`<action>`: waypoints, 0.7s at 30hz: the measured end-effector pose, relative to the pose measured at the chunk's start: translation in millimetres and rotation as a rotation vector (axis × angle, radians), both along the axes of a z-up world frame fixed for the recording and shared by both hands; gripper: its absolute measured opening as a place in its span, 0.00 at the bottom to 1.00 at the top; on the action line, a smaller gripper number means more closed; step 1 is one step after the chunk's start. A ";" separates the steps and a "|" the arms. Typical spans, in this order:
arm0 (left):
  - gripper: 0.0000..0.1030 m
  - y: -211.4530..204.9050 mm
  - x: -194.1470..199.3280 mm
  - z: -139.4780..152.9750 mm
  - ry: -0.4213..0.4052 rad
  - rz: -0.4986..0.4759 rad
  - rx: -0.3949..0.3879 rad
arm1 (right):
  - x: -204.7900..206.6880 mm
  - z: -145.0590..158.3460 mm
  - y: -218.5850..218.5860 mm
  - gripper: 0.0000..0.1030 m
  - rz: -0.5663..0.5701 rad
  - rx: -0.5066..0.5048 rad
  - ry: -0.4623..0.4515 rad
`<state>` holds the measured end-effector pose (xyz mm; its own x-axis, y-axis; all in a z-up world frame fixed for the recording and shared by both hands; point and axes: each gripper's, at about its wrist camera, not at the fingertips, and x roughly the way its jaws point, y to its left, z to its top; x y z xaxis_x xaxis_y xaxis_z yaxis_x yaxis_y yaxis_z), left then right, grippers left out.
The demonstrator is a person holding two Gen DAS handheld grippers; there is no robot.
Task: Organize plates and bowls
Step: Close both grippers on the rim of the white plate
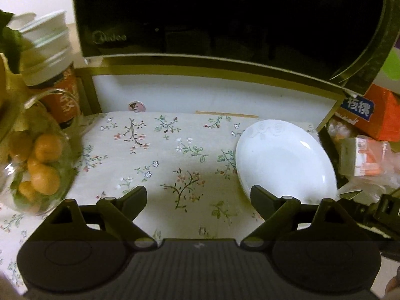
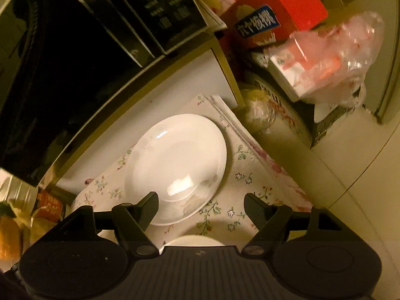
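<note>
Two hand-held grippers, both jaws apart and empty. Plate point(image 2: 176, 167) sits on the floral desk point(image 1: 160, 155) below the microwave point(image 1: 225, 17). Right hand-held gripper point(image 2: 201, 208) is nearer, plate just ahead-left; left hand-held gripper point(image 1: 198, 200) has it off right.

Left tool point(image 1: 198, 201), right tool point(image 2: 201, 206): black ribbed bodies, angular black fingers, silver pivot pins.

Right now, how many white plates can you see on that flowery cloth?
1 for certain: a white plate lying on the floral cloth under the microwave, near its right edge. Layered rims suggest more beneath; I cannot tell how many.
</note>
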<state>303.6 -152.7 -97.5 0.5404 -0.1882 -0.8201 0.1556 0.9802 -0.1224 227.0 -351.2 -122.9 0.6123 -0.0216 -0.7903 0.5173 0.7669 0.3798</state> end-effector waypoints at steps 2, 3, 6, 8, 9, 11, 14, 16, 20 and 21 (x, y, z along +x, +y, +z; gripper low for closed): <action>0.80 -2.4 8.9 -6.4 0.017 0.008 0.004 | 5.6 -10.1 -3.8 0.67 -0.023 0.033 0.009; 0.77 -3.0 12.9 -9.5 0.025 0.015 -0.001 | 7.2 -14.2 -4.8 0.66 -0.038 0.047 0.014; 0.70 -8.8 22.0 -18.8 0.053 0.013 -0.005 | 12.3 -24.7 -8.6 0.59 -0.076 0.088 0.014; 0.67 -13.6 26.5 -23.2 0.065 0.006 -0.009 | 14.8 -29.9 -12.2 0.57 -0.102 0.115 0.007; 0.65 -15.8 27.7 -24.6 0.066 -0.001 -0.014 | 15.3 -31.5 -13.2 0.56 -0.114 0.125 0.004; 0.62 -20.1 29.3 -27.0 0.066 -0.015 -0.021 | 16.1 -33.9 -15.0 0.54 -0.135 0.143 -0.002; 0.58 -25.0 33.0 -30.5 0.074 -0.025 -0.045 | 16.9 -36.7 -17.5 0.48 -0.154 0.165 -0.005; 0.56 -27.1 35.7 -33.5 0.089 -0.029 -0.077 | 17.0 -39.3 -20.2 0.45 -0.171 0.174 -0.008; 0.46 -32.1 41.1 -39.8 0.102 -0.034 -0.104 | 16.2 -44.0 -24.1 0.37 -0.187 0.206 -0.025; 0.41 -33.2 42.1 -41.5 0.101 -0.036 -0.105 | 16.7 -44.4 -24.2 0.36 -0.185 0.205 -0.028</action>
<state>345.7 -185.9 -139.0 0.4474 -0.2931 -0.8449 0.1720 0.9553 -0.2404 243.8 -375.4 -167.2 0.6347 0.0238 -0.7724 0.6281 0.5663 0.5336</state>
